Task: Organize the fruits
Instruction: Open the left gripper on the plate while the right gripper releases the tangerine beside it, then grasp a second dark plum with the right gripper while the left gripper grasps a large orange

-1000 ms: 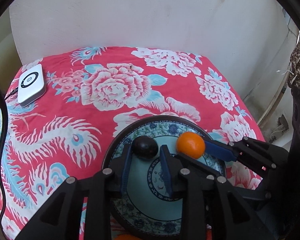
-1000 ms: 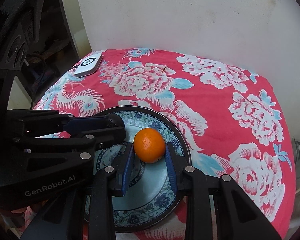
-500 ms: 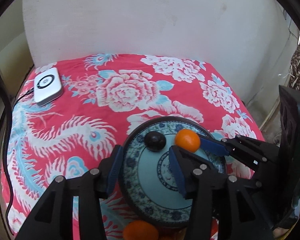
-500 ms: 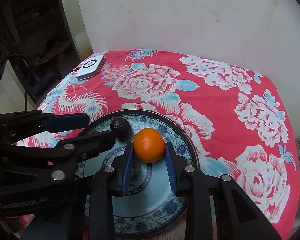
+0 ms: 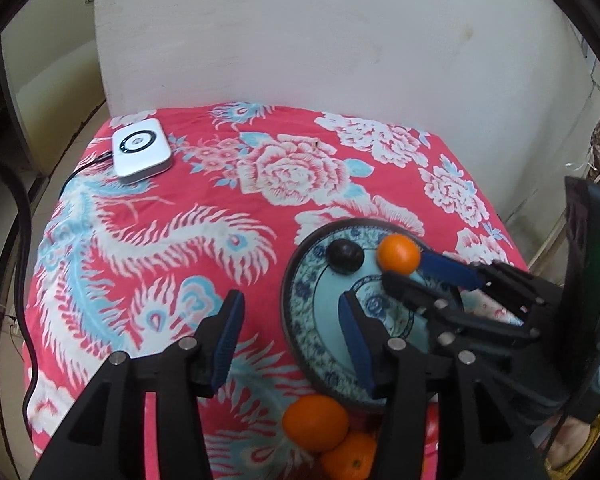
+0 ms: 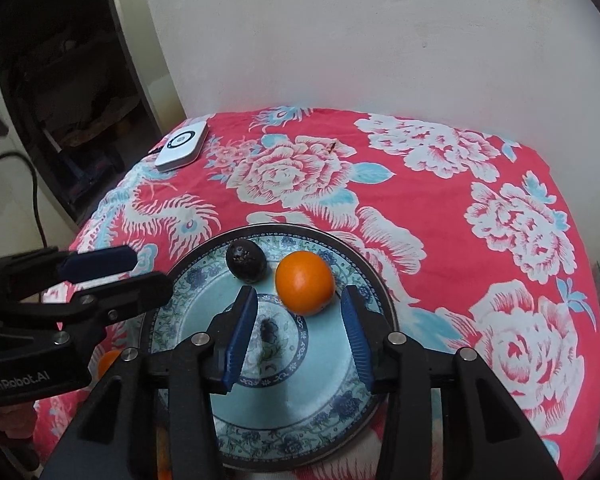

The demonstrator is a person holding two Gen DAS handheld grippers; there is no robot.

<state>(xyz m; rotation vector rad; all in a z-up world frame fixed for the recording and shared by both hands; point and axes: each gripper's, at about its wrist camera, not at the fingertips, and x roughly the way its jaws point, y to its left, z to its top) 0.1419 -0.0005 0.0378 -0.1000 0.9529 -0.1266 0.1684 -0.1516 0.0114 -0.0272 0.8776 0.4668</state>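
Both tilt steeply downward: the right hand-held gripper [image 6: 298,330], jaws just spread, brackets the orange [image 6: 305,282] untouched; the left hand-held gripper [image 5: 290,326] stands spread, empty.

Soft, even daylight fills both views, bright on the pale wall [image 5: 300,40] behind the red floral cloth [image 6: 440,208]. Shadows stay faint. Fisheye bending curves the wall and darkens all 4 corners. The near black fingers [image 5: 440,304] look slightly blurred.
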